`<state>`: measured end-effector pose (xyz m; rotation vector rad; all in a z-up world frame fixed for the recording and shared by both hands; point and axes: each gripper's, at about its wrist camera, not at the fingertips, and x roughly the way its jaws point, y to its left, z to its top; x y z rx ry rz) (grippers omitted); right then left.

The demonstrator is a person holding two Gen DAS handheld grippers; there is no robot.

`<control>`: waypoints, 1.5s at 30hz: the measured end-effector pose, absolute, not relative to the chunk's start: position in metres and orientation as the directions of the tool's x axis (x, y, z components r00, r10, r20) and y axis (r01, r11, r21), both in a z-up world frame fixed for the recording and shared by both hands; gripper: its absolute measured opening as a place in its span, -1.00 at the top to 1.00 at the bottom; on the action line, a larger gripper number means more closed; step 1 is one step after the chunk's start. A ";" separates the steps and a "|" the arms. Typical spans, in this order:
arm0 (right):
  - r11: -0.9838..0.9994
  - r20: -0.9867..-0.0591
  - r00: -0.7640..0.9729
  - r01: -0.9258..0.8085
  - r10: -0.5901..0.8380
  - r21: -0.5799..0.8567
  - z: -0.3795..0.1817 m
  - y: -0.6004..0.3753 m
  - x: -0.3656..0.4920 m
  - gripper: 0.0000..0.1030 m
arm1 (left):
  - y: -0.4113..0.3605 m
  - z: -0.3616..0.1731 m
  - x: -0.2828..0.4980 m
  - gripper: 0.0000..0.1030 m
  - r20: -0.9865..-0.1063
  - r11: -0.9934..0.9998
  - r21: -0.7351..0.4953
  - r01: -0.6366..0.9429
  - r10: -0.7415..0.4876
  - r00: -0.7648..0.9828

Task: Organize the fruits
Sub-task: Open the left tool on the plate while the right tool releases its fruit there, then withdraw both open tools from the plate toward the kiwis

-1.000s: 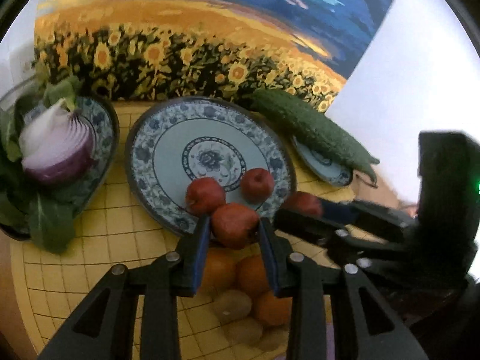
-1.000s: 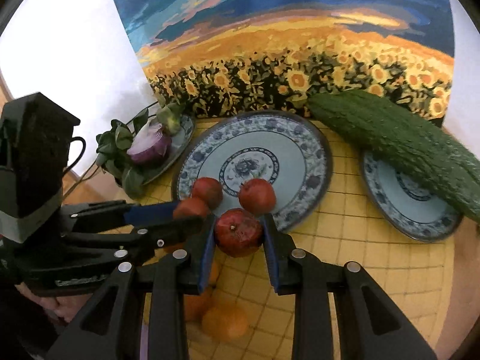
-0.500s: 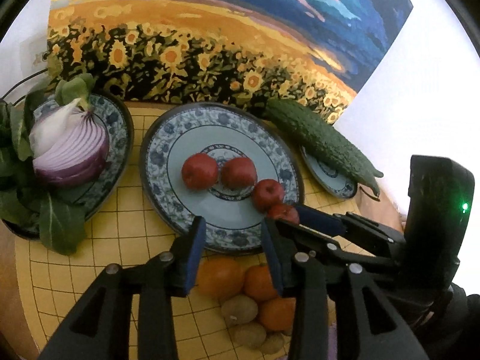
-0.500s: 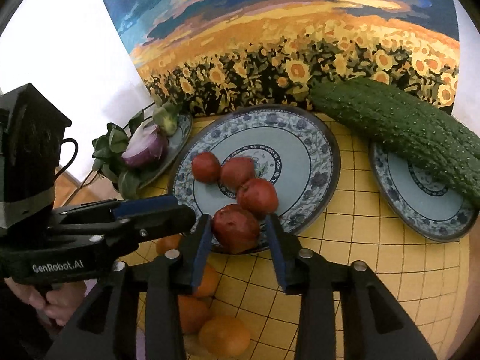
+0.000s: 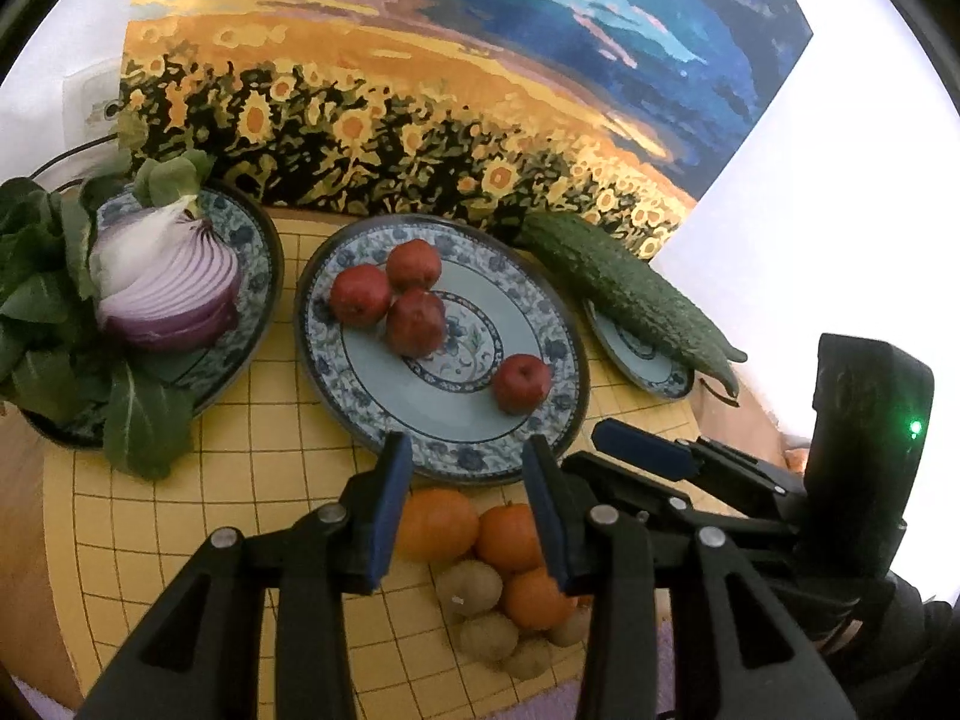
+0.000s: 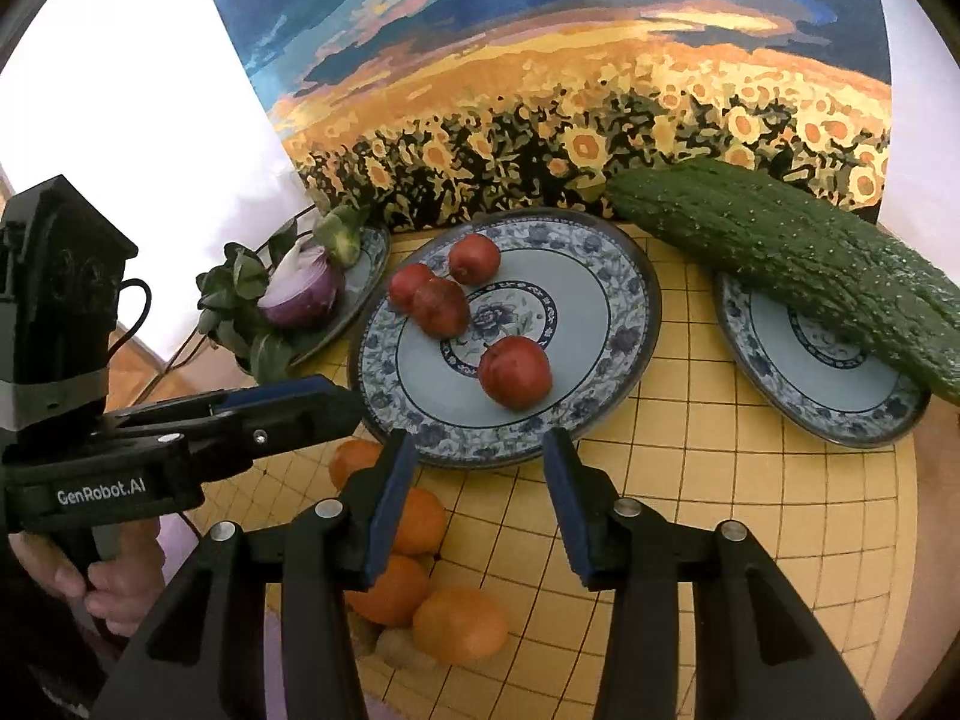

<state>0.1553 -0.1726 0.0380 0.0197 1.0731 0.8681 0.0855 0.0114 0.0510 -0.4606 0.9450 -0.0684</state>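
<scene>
**A home dining corner set with food**

The setting reads as a domestic room, most likely a dining or kitchen table pushed against a white wall (image 6: 150,120). A sunflower-field painting (image 5: 420,90) leans at the back, decor typical of a home. A yellow gridded mat (image 6: 690,480) covers the wooden tabletop (image 5: 24,510). Blue-and-white patterned china plates (image 5: 372,396) hold everyday produce: red fruits (image 6: 515,372), a halved red onion (image 5: 168,288) with leafy greens (image 5: 36,300), and a bumpy green gourd (image 6: 780,246). Oranges (image 5: 435,525) and small brown fruits (image 5: 468,588) lie loose on the mat. A wall socket (image 5: 99,105) with a cable shows at the left.
</scene>
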 end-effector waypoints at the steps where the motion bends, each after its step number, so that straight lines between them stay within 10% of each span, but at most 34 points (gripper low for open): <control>1: 0.679 -0.756 0.193 -0.611 0.625 0.406 0.040 -0.173 0.154 0.11 | 0.012 0.052 0.083 0.23 -0.764 0.901 -0.410 -0.142 -0.254 0.593; 45: 0.694 -0.729 0.258 -0.606 0.634 0.389 0.088 -0.225 0.072 0.11 | -0.028 0.082 -0.003 0.14 -0.755 0.942 -0.335 -0.032 -0.248 0.607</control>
